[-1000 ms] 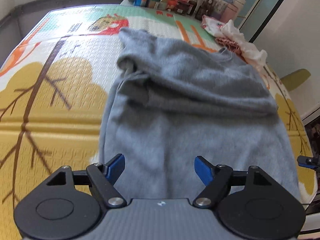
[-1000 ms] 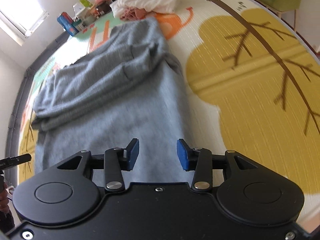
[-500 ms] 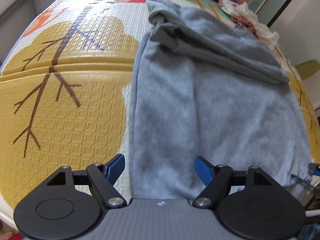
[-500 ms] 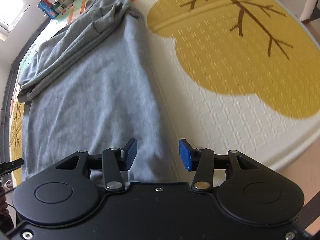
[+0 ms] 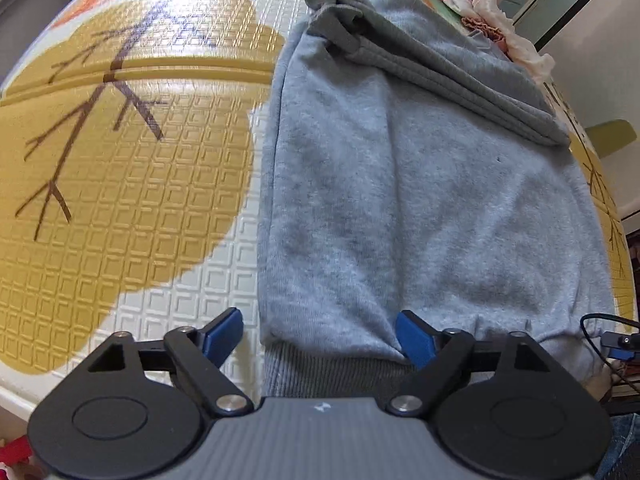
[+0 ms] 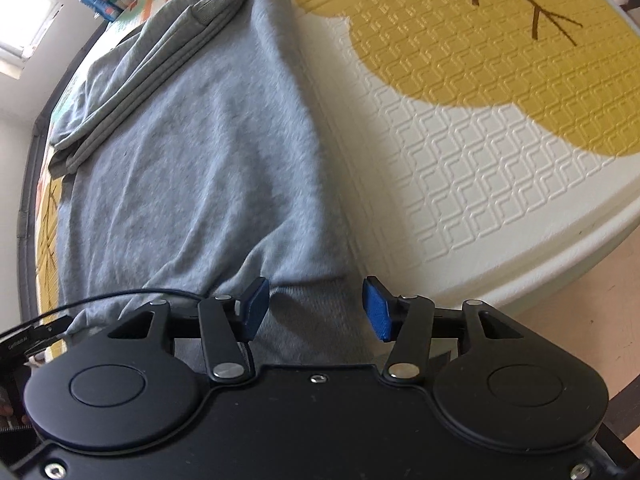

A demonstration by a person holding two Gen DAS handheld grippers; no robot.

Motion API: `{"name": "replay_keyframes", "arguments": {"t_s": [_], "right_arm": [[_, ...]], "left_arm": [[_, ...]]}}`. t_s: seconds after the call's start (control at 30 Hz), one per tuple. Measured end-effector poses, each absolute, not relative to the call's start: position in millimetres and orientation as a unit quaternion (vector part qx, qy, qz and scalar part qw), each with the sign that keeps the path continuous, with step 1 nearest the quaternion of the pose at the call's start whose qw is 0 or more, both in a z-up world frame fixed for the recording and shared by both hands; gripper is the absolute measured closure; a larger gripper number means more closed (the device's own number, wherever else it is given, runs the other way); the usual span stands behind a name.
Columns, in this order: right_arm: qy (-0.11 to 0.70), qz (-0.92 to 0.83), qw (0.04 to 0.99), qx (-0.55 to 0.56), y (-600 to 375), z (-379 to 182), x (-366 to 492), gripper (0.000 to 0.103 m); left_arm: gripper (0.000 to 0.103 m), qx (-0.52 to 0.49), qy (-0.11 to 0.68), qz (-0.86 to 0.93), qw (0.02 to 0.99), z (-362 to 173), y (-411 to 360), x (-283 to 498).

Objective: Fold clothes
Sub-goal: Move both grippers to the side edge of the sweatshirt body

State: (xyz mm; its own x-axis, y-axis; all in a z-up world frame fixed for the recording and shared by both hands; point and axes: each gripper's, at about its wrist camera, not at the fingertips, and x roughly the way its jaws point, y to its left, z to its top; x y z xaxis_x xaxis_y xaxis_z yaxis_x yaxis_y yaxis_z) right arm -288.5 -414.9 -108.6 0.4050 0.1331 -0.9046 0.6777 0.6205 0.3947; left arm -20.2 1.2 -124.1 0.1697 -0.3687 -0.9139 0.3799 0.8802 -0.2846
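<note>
Grey sweatshirt (image 5: 420, 200) flat on play mat (image 5: 120, 200), sleeves folded across at 12 o'clock. Left gripper (image 5: 318, 338) and right gripper (image 6: 316, 312) straddle the ribbed hem (image 6: 304, 320) corners, jaws opening, nothing pinched; likely positioning to lift the hem.

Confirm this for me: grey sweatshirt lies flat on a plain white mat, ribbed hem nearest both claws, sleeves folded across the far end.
One thing is wrong: the mat is not plain white; the left wrist view shows yellow tree shapes with brown branches. The grey sweatshirt, its ribbed hem nearest both claws and the folded sleeves are as stated.
</note>
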Motion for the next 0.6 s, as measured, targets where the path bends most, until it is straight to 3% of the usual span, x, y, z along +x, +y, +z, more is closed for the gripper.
{"name": "replay_keyframes", "arguments": {"t_s": [0.17,0.37,0.47,0.6], "right_arm": [[0.505,-0.178,0.738,0.41,-414,-111,-293,0.051],[0.494,-0.171,0.737,0.428,-413,-114,-298,0.05],[0.492,-0.165,0.737,0.432,-412,-116,-297,0.059],[0.491,-0.161,0.733,0.441,-413,-119,-296,0.059]], "left_arm": [[0.007,0.007,0.595,-0.249,0.764,-125,-3,-24],[0.011,0.004,0.592,-0.268,0.76,-125,-12,-25],[0.012,0.011,0.591,-0.269,0.761,-125,-16,-26],[0.014,0.004,0.594,-0.269,0.758,-125,-16,-23]]}}
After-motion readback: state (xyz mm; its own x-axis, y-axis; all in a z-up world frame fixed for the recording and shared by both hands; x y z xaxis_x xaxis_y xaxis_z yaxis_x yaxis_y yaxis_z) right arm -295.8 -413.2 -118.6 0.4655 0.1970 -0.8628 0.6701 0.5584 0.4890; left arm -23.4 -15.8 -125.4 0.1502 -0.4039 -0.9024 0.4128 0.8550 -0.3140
